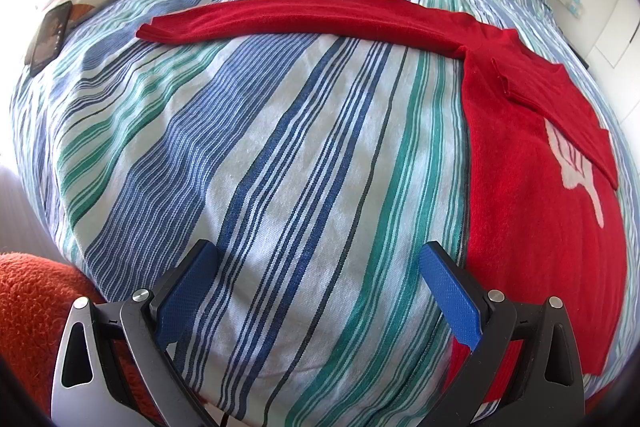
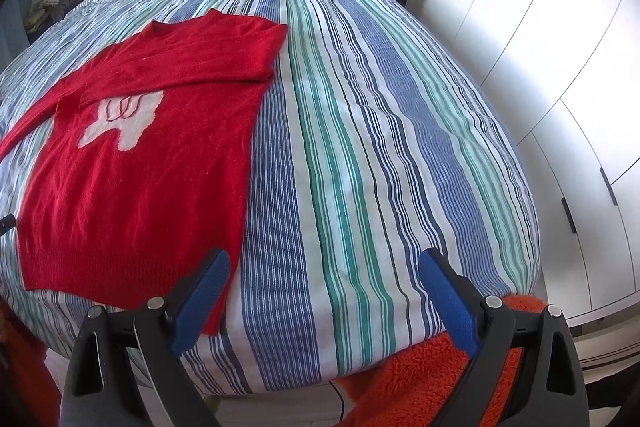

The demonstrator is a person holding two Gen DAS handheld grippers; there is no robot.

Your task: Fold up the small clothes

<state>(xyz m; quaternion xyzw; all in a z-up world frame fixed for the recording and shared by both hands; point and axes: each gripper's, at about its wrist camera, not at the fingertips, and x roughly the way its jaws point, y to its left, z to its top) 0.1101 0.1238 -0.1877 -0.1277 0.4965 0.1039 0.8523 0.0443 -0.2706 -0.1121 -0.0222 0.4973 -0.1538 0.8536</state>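
Here's the red sweater (image 2: 136, 167) lying flat on the striped bed (image 2: 360, 147), front up with its white motif (image 2: 120, 119) showing. One sleeve (image 2: 224, 63) is already folded across the chest; the other sleeve (image 1: 304, 19) stretches straight out to the side, well clear of the body. Left claw (image 1: 320, 291) hangs spread wide over bare bedding just beside the sweater's side edge, holding nothing. Right claw (image 2: 324, 299) is spread too and empty, its left finger over the hem corner.

It's a soft, fuzzy knit, so I'd judge it light, limp and a bit stretchy, with good grip for the blue pads (image 1: 448, 295). It'll sag and drag on the cover rather than slide. The likely hold is the outstretched sleeve's cuff (image 1: 150, 29), pinched through both layers, then carried across. For the body, take the hem corners, where the ribbing gives a firmer edge.
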